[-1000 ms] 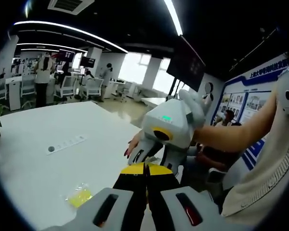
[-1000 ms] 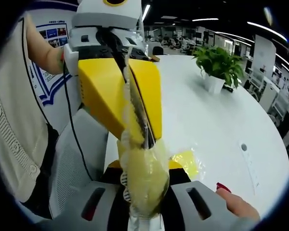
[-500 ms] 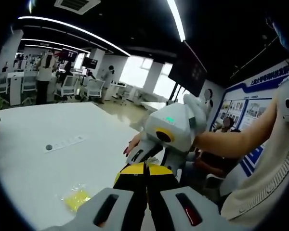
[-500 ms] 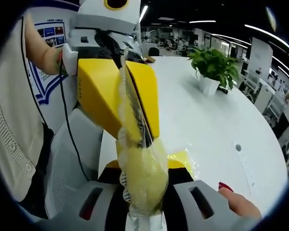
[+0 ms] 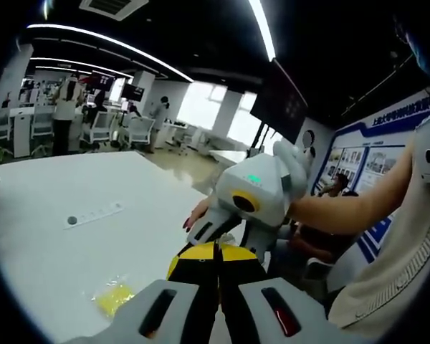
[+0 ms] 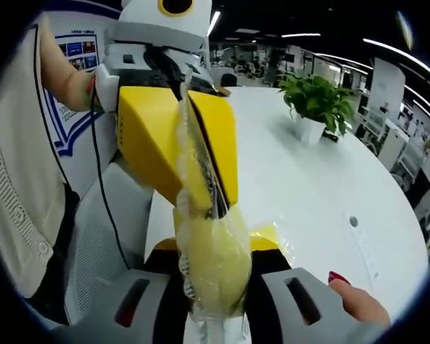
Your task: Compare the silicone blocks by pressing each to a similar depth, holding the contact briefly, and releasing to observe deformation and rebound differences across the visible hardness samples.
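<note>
A clear plastic bag with a pale yellow silicone block point(image 6: 211, 269) hangs in the air between both grippers. My right gripper point(image 6: 213, 247) is shut on the bag's bulging lower part. The left gripper point(image 6: 204, 193), with broad yellow jaws, comes in from above and is shut on the bag's thin upper edge. In the left gripper view my left gripper point(image 5: 216, 248) has its yellow tips pressed together, and the white right gripper point(image 5: 222, 231) faces it closely. A second bagged yellow block point(image 5: 113, 297) point(image 6: 271, 240) lies on the white table point(image 5: 50, 236).
A potted plant point(image 6: 317, 100) stands farther back on the table, and a socket strip point(image 5: 93, 213) is set into its top. A finger with a red nail point(image 6: 347, 297) rests by my right gripper. A person's arm and knit sleeve point(image 5: 394, 236) are close by. Office chairs and people are far behind.
Both grippers keep their hold on the bag. The views have shifted only slightly.
</note>
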